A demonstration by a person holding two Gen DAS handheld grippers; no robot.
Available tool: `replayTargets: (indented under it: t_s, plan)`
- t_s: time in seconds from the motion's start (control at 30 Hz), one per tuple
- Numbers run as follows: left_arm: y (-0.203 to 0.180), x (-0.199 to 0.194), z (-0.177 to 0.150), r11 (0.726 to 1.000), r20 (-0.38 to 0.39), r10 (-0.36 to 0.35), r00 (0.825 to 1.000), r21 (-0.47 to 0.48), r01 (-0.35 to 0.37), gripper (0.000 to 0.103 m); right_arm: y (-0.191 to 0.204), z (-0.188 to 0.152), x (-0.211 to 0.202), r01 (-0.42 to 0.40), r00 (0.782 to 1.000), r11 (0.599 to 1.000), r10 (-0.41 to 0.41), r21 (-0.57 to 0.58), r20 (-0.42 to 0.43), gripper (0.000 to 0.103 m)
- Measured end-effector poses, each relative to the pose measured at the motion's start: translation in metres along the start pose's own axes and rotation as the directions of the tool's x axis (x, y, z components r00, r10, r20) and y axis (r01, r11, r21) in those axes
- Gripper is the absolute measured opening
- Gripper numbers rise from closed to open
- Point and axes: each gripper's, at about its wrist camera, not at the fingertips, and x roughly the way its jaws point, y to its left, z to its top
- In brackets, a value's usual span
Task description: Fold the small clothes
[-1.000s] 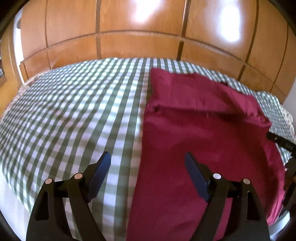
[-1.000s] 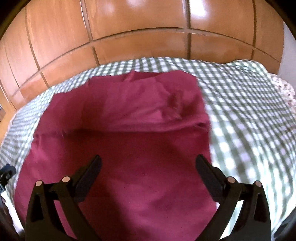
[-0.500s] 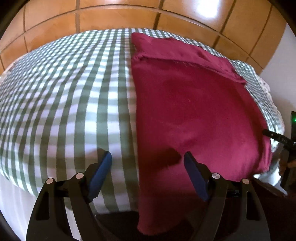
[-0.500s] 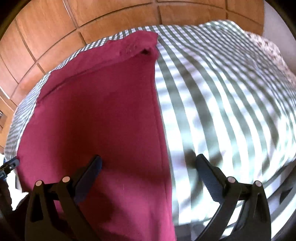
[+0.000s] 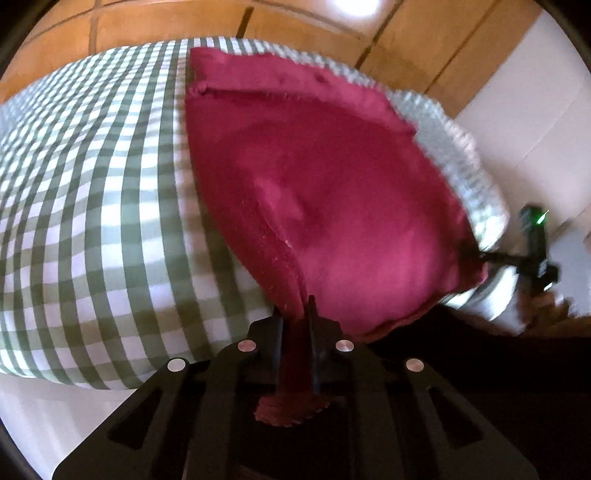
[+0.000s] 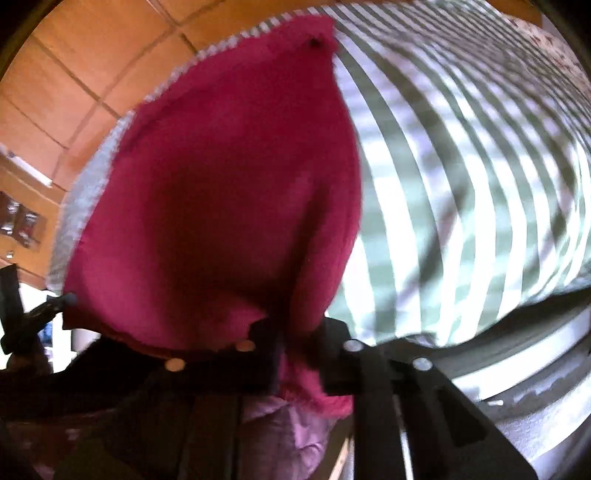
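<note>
A dark red garment (image 5: 325,192) lies on a green and white checked bed cover (image 5: 96,192), its far end folded over. My left gripper (image 5: 295,314) is shut on the garment's near left corner, and cloth pokes out behind the jaws. In the right wrist view the same garment (image 6: 221,192) fills the middle. My right gripper (image 6: 299,332) is shut on its near right corner at the bed's edge. The right gripper also shows at the right of the left wrist view (image 5: 532,254), and the left gripper shows at the left of the right wrist view (image 6: 33,321).
Wooden panelled wardrobe doors (image 5: 184,22) stand behind the bed. The checked cover (image 6: 461,166) spreads wide to the right of the garment. A white wall (image 5: 535,110) is at the right. The bed's near edge drops off just below both grippers.
Both grippers have dropped to the garment's near edge and shut on its two near corners. They were open above the cloth before. The near edge is now lifted off the bed.
</note>
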Motion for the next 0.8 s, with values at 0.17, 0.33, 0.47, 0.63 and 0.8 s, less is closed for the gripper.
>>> replayTargets:
  t_s: [0.17,0.33,0.47,0.63,0.8]
  plan:
    - [0.008,-0.017,0.026,0.988,0.091,-0.127,0.988,-0.081,0.135,0.01,0.008,0.04,-0.019,-0.123,0.985,0.992,0.119,0.027,0.121,0.012]
    - [0.012,-0.01,0.067,0.969,0.154,-0.181,0.971,-0.14,0.203,0.01,0.001,0.084,-0.007,-0.155,0.973,0.984,0.138,0.085,0.183,0.012]
    - [0.025,0.0,0.1,0.96,0.187,-0.156,0.97,-0.201,0.194,0.01,-0.01,0.127,0.01,-0.163,0.968,0.977,0.132,0.14,0.213,0.011]
    - [0.056,0.021,0.14,0.928,0.203,-0.074,0.976,-0.345,0.142,0.01,-0.018,0.171,0.024,-0.173,0.961,0.967,0.123,0.189,0.248,0.033]
    - [0.081,0.01,0.147,0.888,0.244,0.033,0.969,-0.452,0.084,0.074,-0.03,0.178,0.006,-0.274,0.917,0.933,0.18,0.234,0.355,0.094]
